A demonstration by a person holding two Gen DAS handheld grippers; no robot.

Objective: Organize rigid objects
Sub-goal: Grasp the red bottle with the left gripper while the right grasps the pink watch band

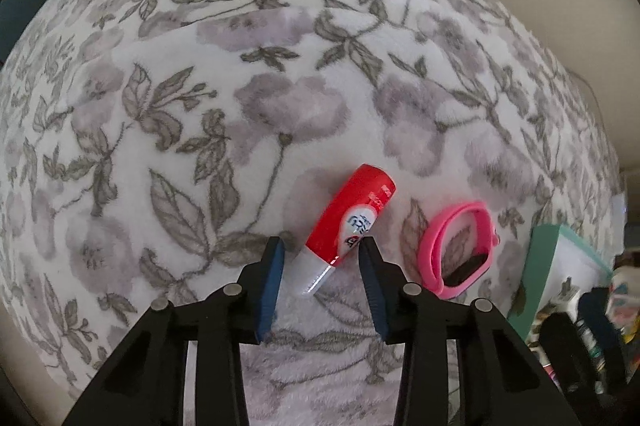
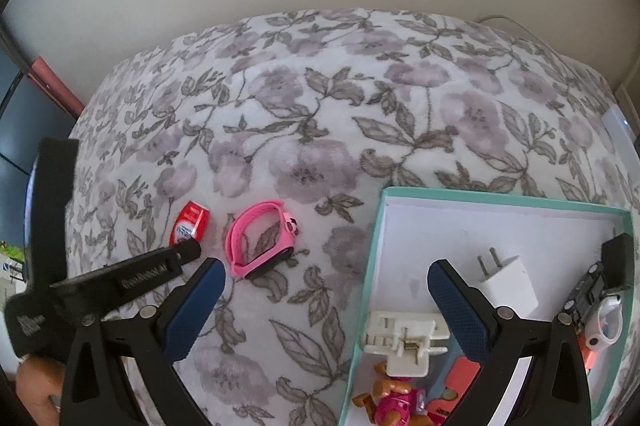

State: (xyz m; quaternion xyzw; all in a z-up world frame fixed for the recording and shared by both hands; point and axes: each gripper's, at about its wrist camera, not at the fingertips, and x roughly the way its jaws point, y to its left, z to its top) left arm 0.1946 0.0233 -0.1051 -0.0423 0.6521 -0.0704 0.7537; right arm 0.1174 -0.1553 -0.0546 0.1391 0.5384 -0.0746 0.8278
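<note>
No legible text on red tube

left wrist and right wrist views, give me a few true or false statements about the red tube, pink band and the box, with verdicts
1. The red tube lies on the floral blanket. True.
2. The pink watch band is inside the teal box. False: it lies on the blanket, outside the box.
3. The left claw has the tube's clear cap end between its fingers. True.
4. The right claw holds the white charger plug. False: its fingers are spread and hold nothing; the plug lies in the box.
5. The box is empty. False: a white hair clip and a pink toy figure also lie in it.
</note>
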